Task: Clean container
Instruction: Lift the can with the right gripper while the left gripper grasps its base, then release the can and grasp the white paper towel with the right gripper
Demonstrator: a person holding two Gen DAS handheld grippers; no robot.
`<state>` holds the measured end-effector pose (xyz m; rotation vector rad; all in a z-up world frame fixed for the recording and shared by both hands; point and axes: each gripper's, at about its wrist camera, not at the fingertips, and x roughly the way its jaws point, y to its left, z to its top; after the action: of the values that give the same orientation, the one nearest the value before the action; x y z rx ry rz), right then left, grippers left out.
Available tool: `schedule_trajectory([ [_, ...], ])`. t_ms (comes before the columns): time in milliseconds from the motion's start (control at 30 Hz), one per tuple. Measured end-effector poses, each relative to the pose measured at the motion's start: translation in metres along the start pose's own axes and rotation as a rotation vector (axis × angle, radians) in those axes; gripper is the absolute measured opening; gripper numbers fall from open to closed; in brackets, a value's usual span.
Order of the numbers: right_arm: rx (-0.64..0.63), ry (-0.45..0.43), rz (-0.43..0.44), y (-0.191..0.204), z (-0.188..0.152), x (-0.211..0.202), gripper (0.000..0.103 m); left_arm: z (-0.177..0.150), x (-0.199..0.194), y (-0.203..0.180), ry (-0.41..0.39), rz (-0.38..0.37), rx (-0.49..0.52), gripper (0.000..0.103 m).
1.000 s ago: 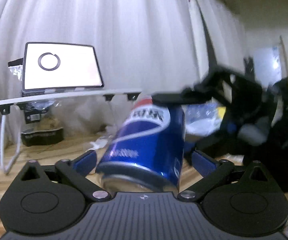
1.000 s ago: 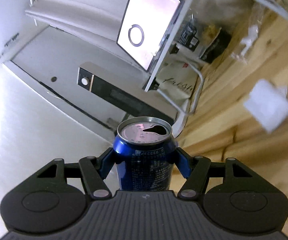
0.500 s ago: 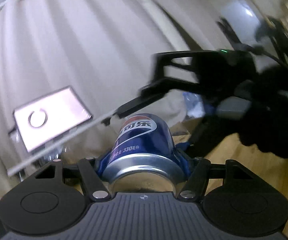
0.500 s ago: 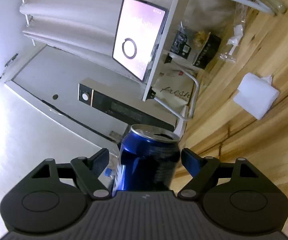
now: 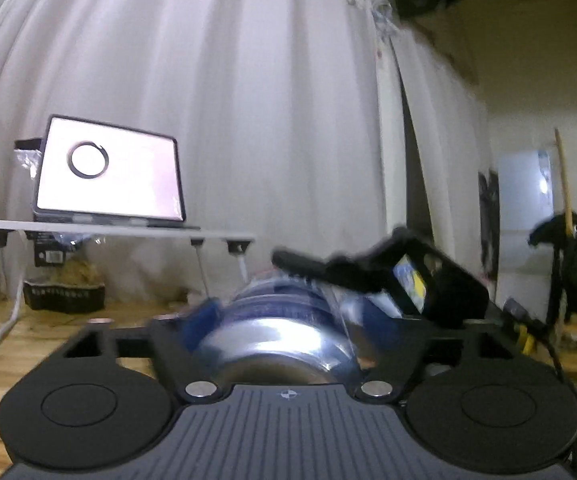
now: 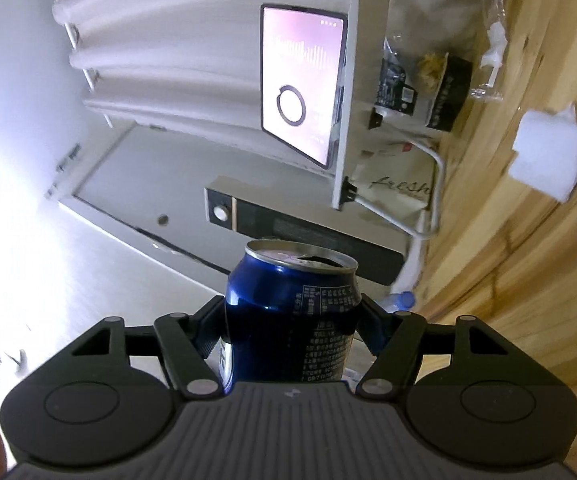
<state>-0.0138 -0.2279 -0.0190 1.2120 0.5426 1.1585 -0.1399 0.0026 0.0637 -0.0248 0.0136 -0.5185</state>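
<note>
Blue soda can [image 5: 284, 320], one in all, lies end-on between the left gripper [image 5: 288, 312] fingers, which are clamped tight against its sides. Crossing over it from the right is the right gripper [image 6: 290, 316]; its jaws are closing on the same can, pads at its sides. One lit tablet [image 5: 106, 170] stands on one white stand [image 5: 128, 233], left.
</note>
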Motion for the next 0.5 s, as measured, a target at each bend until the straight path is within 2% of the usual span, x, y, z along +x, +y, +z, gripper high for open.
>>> schedule_trajectory([
  [67, 0.008, -0.008, 0.02, -0.002, -0.001, -0.001, 0.07, -0.002, 0.0, 0.002, 0.013, -0.004, -0.01, 0.067],
  [200, 0.008, 0.013, 0.0, -0.003, -0.001, 0.0, 0.07, -0.004, 0.006, 0.009, 0.034, -0.018, -0.019, 0.067],
  [300, -0.034, 0.014, -0.061, 0.001, 0.0, -0.001, 0.074, -0.008, 0.013, 0.009, 0.078, 0.031, 0.048, 0.067],
  [333, -0.087, 0.015, -0.112, 0.008, 0.002, -0.001, 0.075, -0.01, 0.016, 0.012, 0.102, 0.081, 0.075, 0.067],
  [400, -0.278, 0.004, -0.275, 0.029, 0.008, 0.0, 0.075, -0.017, 0.022, 0.02, 0.146, 0.187, 0.106, 0.067],
  [467, -0.554, 0.022, -0.55, 0.048, 0.01, 0.013, 0.075, -0.024, 0.029, 0.032, 0.194, 0.241, 0.089, 0.067],
  [500, -0.694, 0.032, -0.689, 0.057, 0.012, 0.02, 0.071, -0.027, 0.031, 0.036, 0.208, 0.258, 0.084, 0.067],
])
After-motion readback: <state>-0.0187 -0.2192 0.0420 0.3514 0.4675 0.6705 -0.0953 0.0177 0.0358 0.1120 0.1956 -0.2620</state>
